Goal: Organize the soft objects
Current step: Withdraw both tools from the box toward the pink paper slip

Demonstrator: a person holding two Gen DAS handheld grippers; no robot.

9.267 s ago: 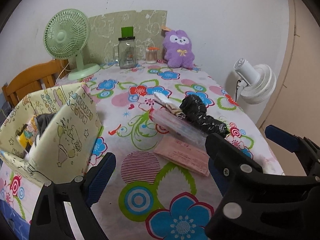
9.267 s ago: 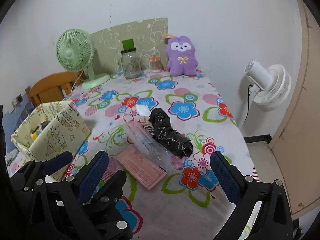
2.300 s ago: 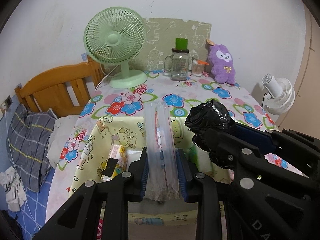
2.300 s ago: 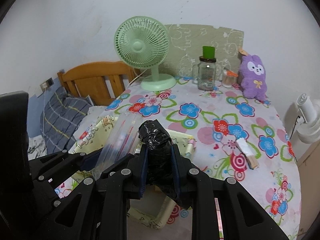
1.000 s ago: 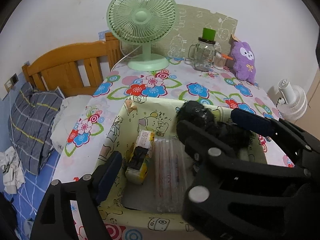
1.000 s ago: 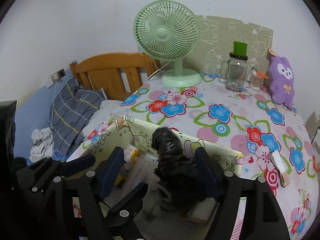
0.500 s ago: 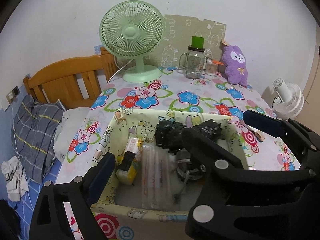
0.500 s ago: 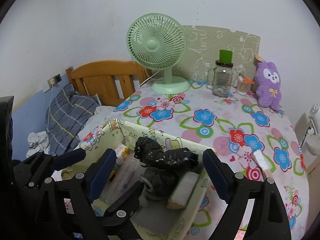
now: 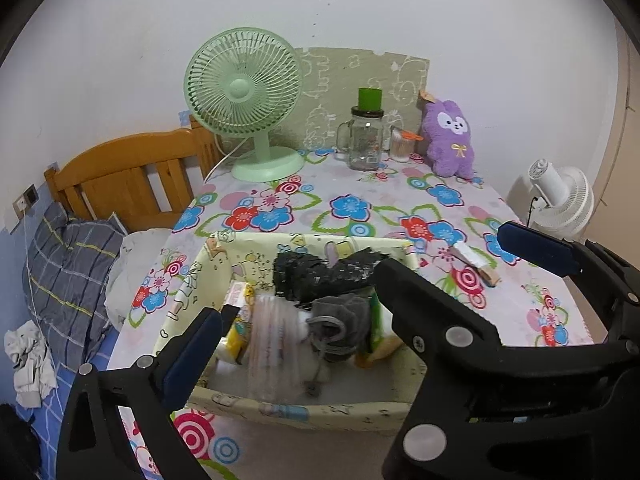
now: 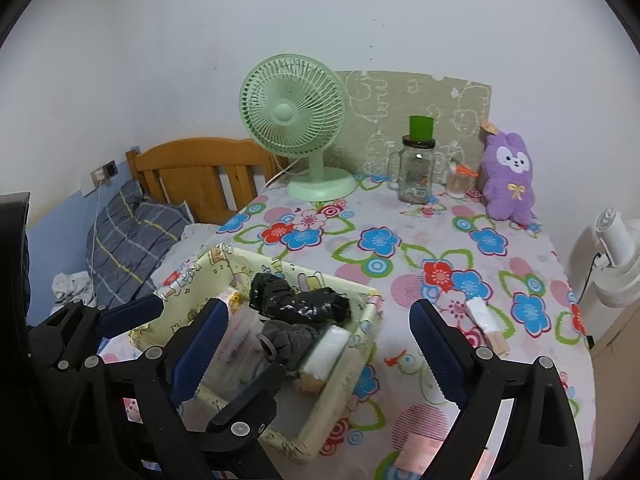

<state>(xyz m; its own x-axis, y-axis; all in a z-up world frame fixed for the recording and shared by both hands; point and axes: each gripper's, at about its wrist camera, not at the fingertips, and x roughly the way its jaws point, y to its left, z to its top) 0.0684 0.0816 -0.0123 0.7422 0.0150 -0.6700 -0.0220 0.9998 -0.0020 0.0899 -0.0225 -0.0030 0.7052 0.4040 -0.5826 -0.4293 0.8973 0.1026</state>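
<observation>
The yellow fabric box (image 9: pixel 304 404) (image 10: pixel 340 420) stands at the table's near left corner. Inside lie a black plastic bundle (image 9: pixel 320 276) (image 10: pixel 300 300), a clear plastic pack (image 9: pixel 272 344) (image 10: pixel 236 340) and a grey cloth (image 9: pixel 340 320). My left gripper (image 9: pixel 312 344) hovers over the box, its jaws opening and nothing pressed between them. My right gripper (image 10: pixel 318 320) is beside it over the box's right half, its jaws also opening and gripping nothing. A small white-and-tan roll (image 9: pixel 474 264) (image 10: pixel 486 328) lies on the flowered cloth right of the box. A purple plush (image 10: pixel 508 180) sits at the back.
A green fan (image 10: pixel 292 116), a glass jar with a green lid (image 10: pixel 418 176) and a small swab jar (image 10: pixel 458 182) line the back edge. A pink packet (image 10: pixel 424 452) lies at the near edge. A white fan (image 10: pixel 616 256) stands off the table's right side; a wooden headboard (image 10: pixel 196 172) and pillow are at the left.
Both grippers have let go, so the clear pack and the black bundle now lie in the box. The jaws have spread wider. Both grippers have drawn back and up from the box.
</observation>
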